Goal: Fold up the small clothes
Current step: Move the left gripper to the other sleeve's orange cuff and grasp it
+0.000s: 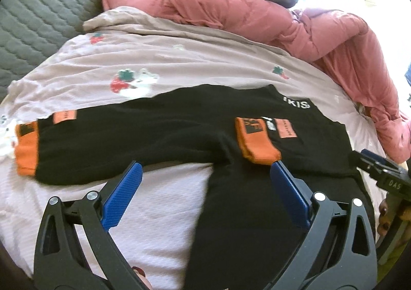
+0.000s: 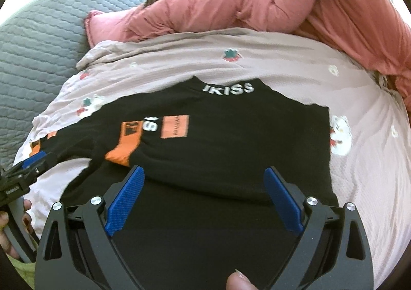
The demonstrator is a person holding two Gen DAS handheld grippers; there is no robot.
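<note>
- Black sweatshirt [image 2: 231,136] with orange cuffs is lying flat on the bed's pale pink strawberry-print sheet [image 2: 359,161], neck with white lettering at the far edge, hem nearest the cameras.
- One sleeve is lying folded in over the chest, its orange cuff [image 1: 257,139] resting beside an orange patch; the other sleeve is stretching out sideways, its cuff [image 1: 27,146] near the sheet's edge in the left wrist view.
- Left gripper [image 1: 205,197] is hovering above the spot where the outstretched sleeve joins the body, jaws wide apart, nothing between them.
- Right gripper [image 2: 204,197] is hovering over the lower body of the garment, jaws wide apart too, gripping nothing.
- Judged stage: one sleeve in, the other waiting; body not yet doubled.
- Risk: pinching only the top layer would be dragging the folded sleeve out of place.
- Risk: jaws biting too deep could be catching the sheet with the cloth and lifting both.
- Risk: both grippers are working close together; a crossing reach could be knocking one into the other.
- Pink duvet [image 1: 282,20] is lying bunched at the far side, a grey quilted cover [image 2: 38,58] beyond the sheet; both well apart from the garment.
</note>
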